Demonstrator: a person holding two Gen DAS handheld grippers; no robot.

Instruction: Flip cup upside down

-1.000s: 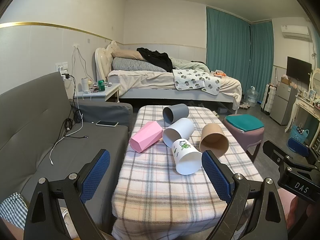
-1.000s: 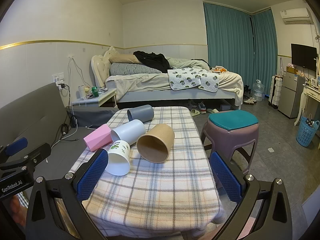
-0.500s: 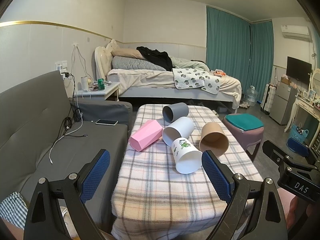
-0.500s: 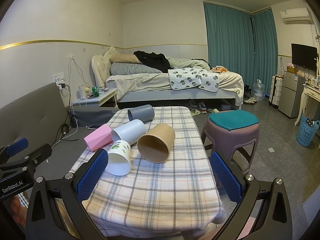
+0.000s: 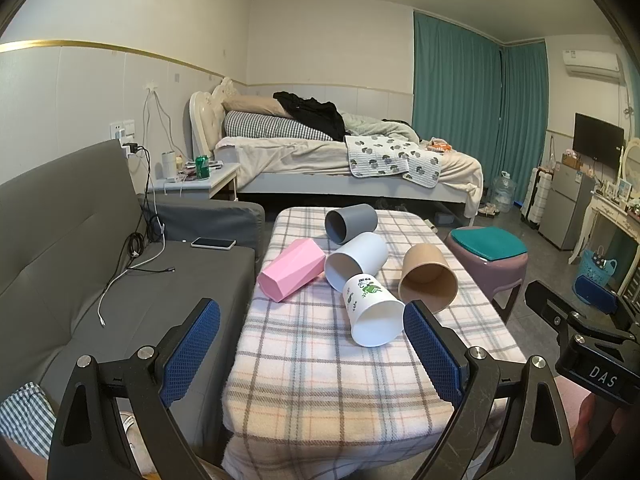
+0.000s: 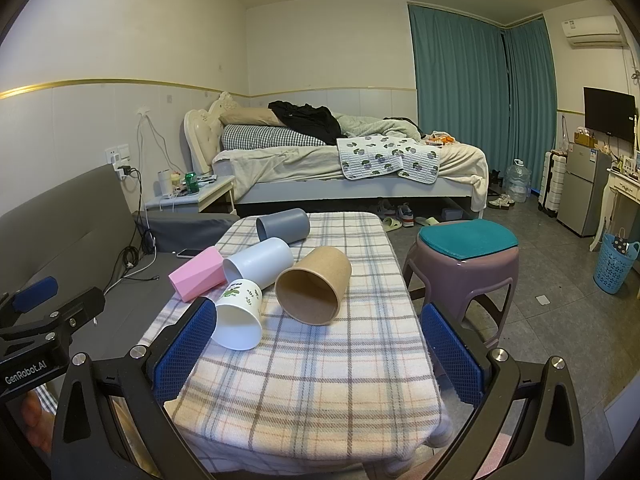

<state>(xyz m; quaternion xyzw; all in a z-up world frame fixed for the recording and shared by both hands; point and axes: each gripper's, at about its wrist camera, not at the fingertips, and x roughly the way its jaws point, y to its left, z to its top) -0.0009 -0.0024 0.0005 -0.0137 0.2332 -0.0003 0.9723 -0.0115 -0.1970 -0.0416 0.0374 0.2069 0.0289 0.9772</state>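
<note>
Several cups lie on their sides on the checked table (image 5: pixel 320 372): a white printed cup (image 5: pixel 372 312) (image 6: pixel 239 317) nearest, a brown paper cup (image 5: pixel 428 280) (image 6: pixel 314 286), a plain white cup (image 5: pixel 356 258) (image 6: pixel 260 261), a pink faceted cup (image 5: pixel 290 274) (image 6: pixel 197 274) and a grey cup (image 5: pixel 351 222) (image 6: pixel 284 225). My left gripper (image 5: pixel 312 356) is open and empty, just short of the table's near end. My right gripper (image 6: pixel 318 354) is open and empty over the near end, its left pad beside the printed cup.
A grey sofa (image 5: pixel 80 264) with a phone (image 5: pixel 213 243) and cables runs along the table's left. A purple stool (image 6: pixel 466 264) stands right of the table. A bed (image 5: pixel 340 160) lies beyond it. A blue basket (image 6: pixel 616 264) is at far right.
Both views have shifted very slightly. The cups have not moved and both grippers stay open.
</note>
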